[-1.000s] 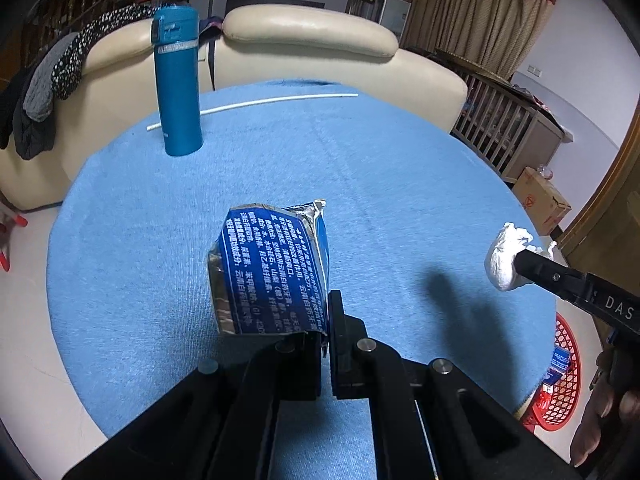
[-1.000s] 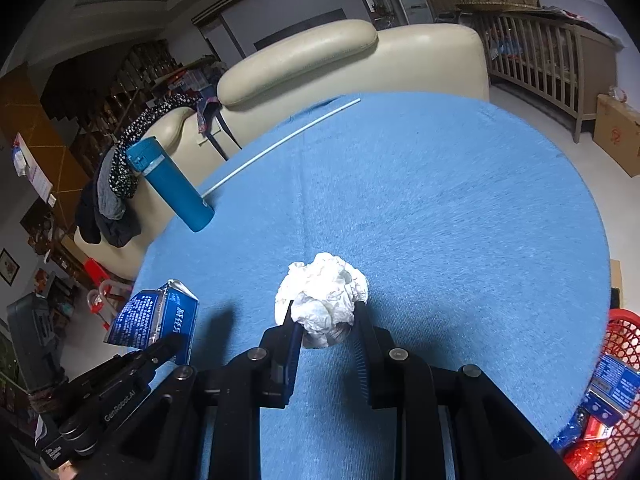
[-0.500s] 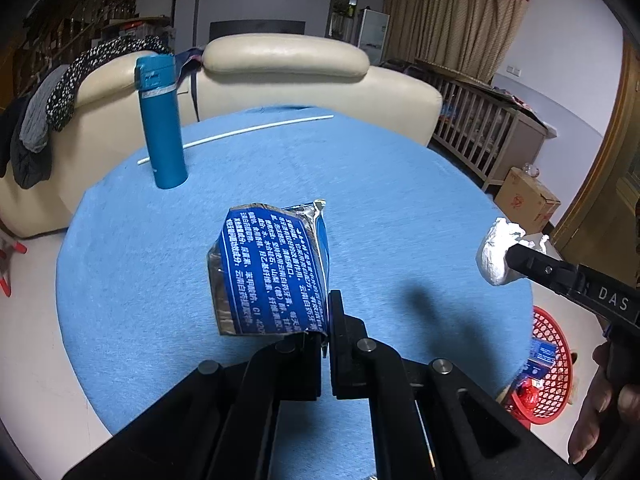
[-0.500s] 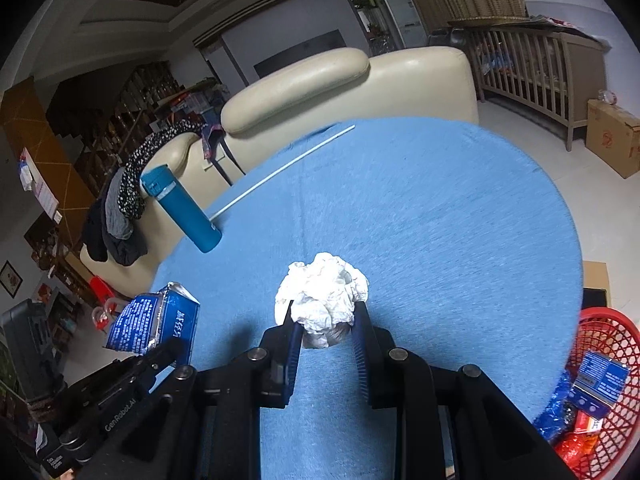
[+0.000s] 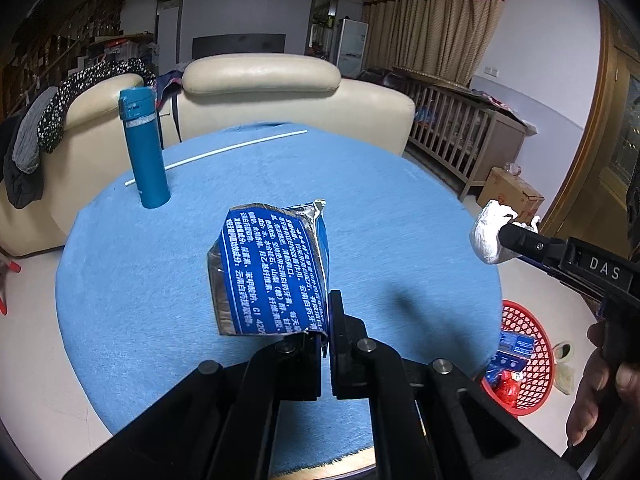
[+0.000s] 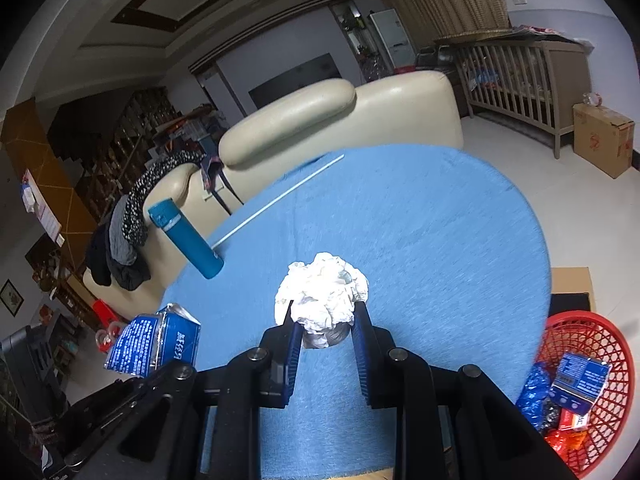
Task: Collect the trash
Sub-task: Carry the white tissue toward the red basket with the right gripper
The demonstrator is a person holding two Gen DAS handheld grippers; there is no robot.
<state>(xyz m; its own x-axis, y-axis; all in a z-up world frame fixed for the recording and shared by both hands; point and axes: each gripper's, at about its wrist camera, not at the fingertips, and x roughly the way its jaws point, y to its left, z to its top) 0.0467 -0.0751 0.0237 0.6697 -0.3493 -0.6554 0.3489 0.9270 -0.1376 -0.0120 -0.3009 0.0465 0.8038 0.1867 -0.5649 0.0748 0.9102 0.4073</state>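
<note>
My left gripper (image 5: 325,320) is shut on the lower edge of a crumpled blue foil packet (image 5: 272,268) with white print, held above the round blue table (image 5: 140,300). The same blue packet (image 6: 154,344) shows at lower left in the right wrist view. My right gripper (image 6: 325,312) is shut on a crumpled white paper ball (image 6: 324,292), also lifted off the table. In the left wrist view that paper ball (image 5: 490,236) hangs past the table's right edge, above the floor. A red mesh basket (image 6: 592,364) with blue and red wrappers stands on the floor at the right.
A tall teal bottle (image 5: 144,152) stands upright at the table's far left, with a thin white rod (image 5: 224,150) lying behind it. A cream sofa (image 5: 260,88) backs the table. A cardboard box (image 5: 512,196) and a wooden crib (image 5: 460,128) stand at right.
Both grippers have risen and drawn back from the table with their loads still held. The table looks smaller and lower, and the red basket has come further into view.
</note>
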